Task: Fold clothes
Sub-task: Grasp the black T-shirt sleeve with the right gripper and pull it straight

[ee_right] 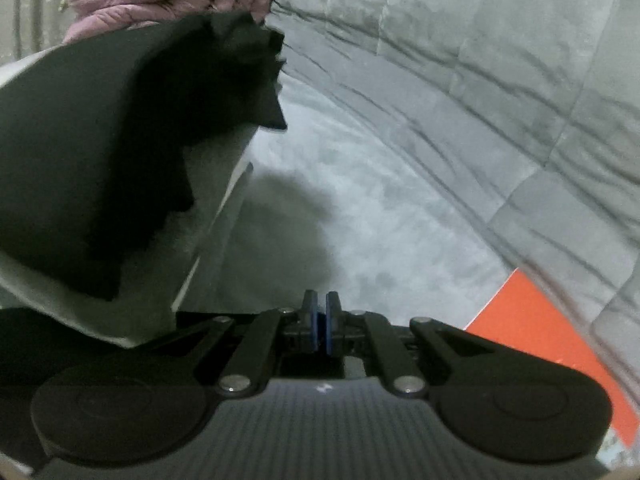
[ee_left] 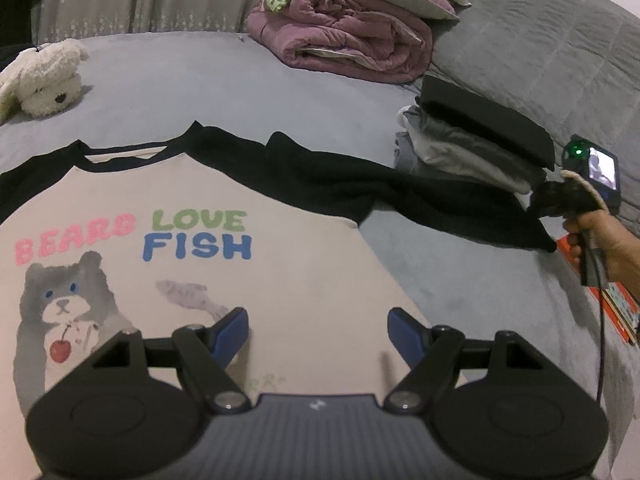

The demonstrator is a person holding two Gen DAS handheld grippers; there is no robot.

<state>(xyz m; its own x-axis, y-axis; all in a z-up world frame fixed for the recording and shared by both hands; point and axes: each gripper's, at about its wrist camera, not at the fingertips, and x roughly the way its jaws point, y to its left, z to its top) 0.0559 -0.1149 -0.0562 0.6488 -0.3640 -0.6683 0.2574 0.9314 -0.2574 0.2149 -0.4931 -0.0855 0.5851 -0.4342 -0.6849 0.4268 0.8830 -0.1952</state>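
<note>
Beside shirt (ee_left: 224, 248) hem, bare bedsheet (ee_left: 460, 280), left tongs (ee_left: 318, 332) agape

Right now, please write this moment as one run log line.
shirt: flat on bed | left gripper: open above hem | right gripper: shut, empty

The shirt (ee_left: 240, 280) reads "BEARS LOVE FISH".

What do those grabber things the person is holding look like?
Each is black with two round discs at the base, a ribbed grey middle and silver bolts. The left gripper has blue finger pads; so does the right gripper. Seen from the left wrist, the right one carries a small lit screen, a green light and a thin black cable.
</note>
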